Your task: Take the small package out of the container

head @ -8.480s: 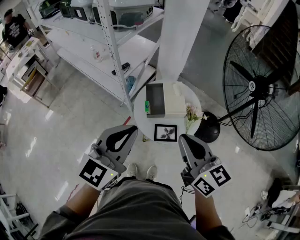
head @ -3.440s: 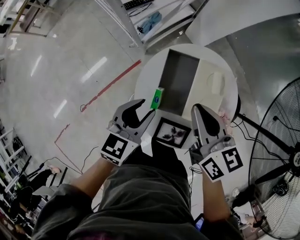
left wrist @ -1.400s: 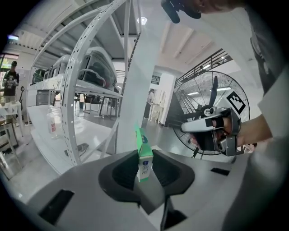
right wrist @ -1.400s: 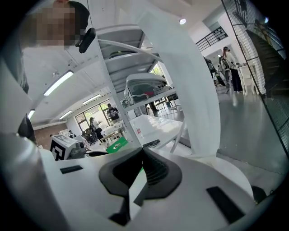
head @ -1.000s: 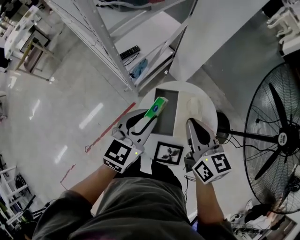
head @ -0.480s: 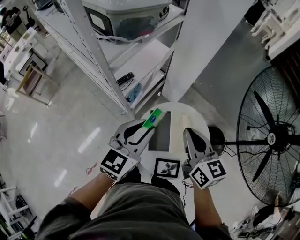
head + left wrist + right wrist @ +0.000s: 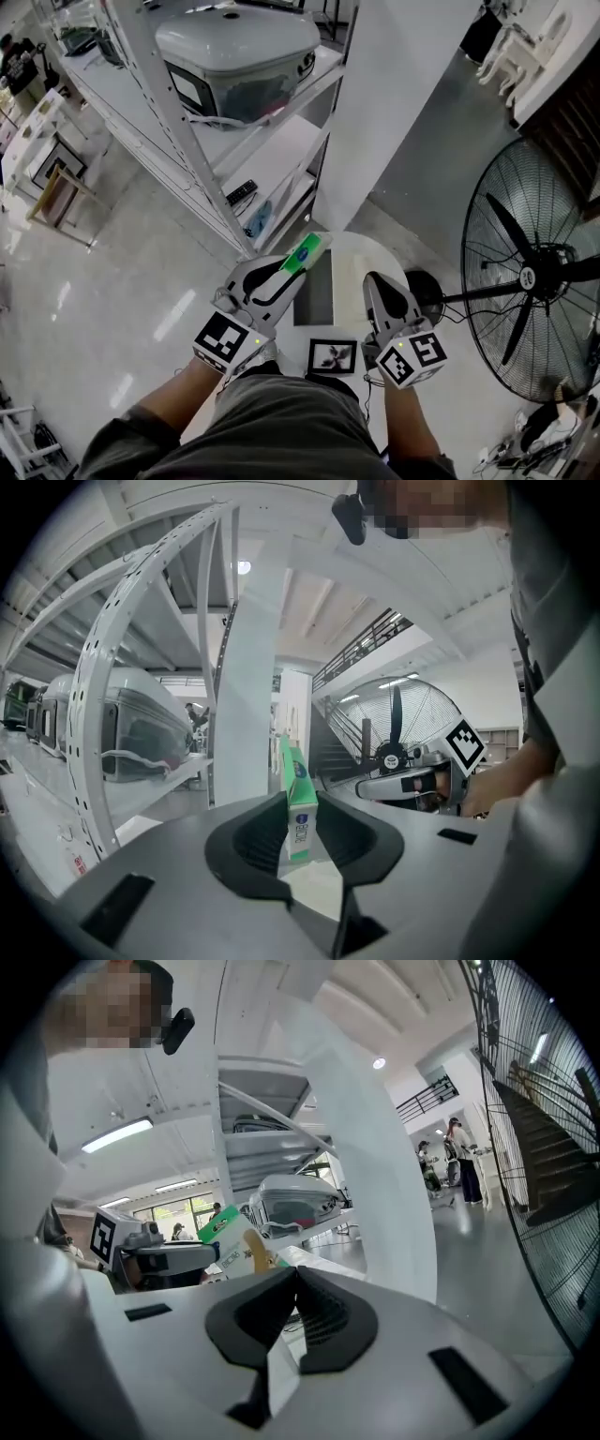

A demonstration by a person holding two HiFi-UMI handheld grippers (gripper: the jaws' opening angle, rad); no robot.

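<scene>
The small green and white package point(image 7: 306, 252) sticks up between the jaws of my left gripper point(image 7: 298, 264), which is shut on its lower end. In the left gripper view the package point(image 7: 298, 799) stands upright in the left gripper point(image 7: 300, 819). It hangs above the left edge of the grey open container point(image 7: 315, 296) on the round white table point(image 7: 373, 251). My right gripper point(image 7: 376, 280) hovers over the table's right side, shut and holding nothing. The right gripper view shows my right gripper point(image 7: 294, 1277) with its pads touching, and the package point(image 7: 228, 1229) off to the left.
A framed picture point(image 7: 332, 356) lies at the table's near edge. A white metal shelf rack point(image 7: 192, 141) carrying a grey-lidded machine point(image 7: 234, 47) stands behind left. A white pillar point(image 7: 394, 112) rises behind the table, and a large standing fan point(image 7: 534, 272) is on the right.
Both grippers have risen with the package still in the left one. The table and container look smaller and farther below than a second ago.
</scene>
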